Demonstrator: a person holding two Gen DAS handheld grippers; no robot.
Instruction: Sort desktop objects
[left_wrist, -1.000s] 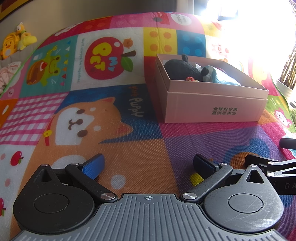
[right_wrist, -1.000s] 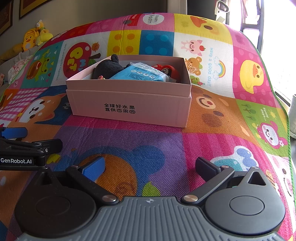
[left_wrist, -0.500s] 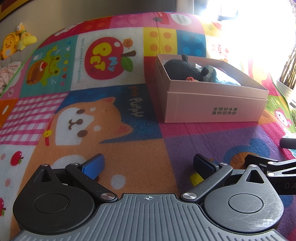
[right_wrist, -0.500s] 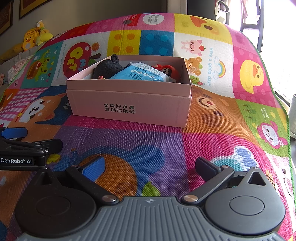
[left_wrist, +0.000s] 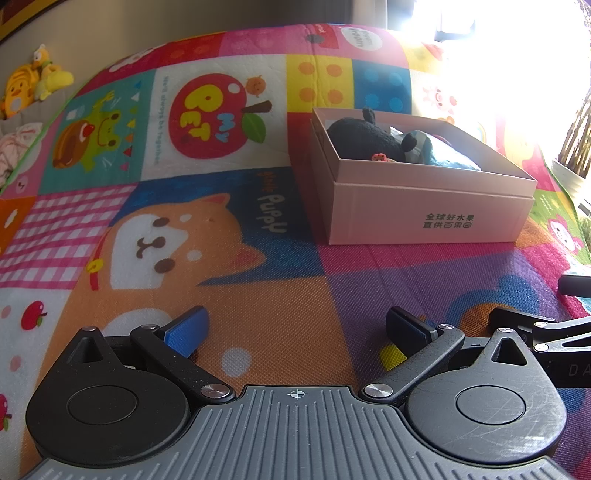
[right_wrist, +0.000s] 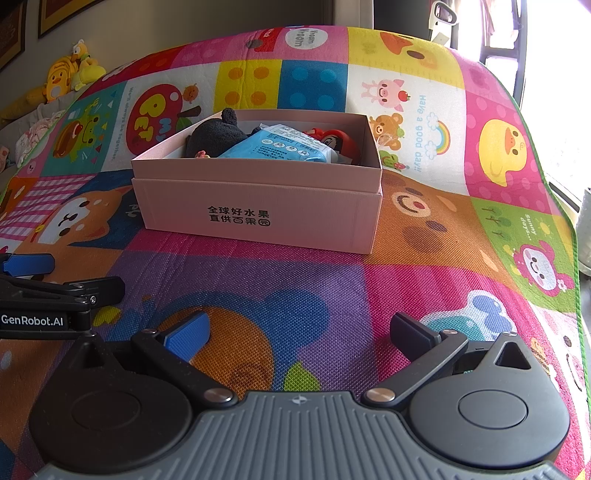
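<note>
Right wrist view: near to far, below.
Right tool (right_wrist: 298, 330): jaws spread wide, nothing between them, low over the mat (right_wrist: 332, 288).
Left tool (left_wrist: 295, 328): also spread wide and empty; it sits just to the left of the right tool, side by side.
Mat: soft printed play mat; no loose item shows on it near either tool.
Box (right_wrist: 258, 218): ahead of both tools, well apart from them; open-topped pink cardboard, light, walls likely to flex if pinched. Best taken by a side wall near a corner, or pushed.
Plush (right_wrist: 214, 138): black, in the box's left end; soft and light, squashes under a pinch, so grip deep into the body.
Pack (right_wrist: 273, 147): blue plastic packet lying mid-box, leaning on the plush; slick, crinkly, probably light. Take an edge seam.
Red toy (right_wrist: 334, 138): far right end, partly hidden; looks hard and glossy, may slip.
Judgement: everything visible is already boxed; sorting looks nearly or fully done.
</note>
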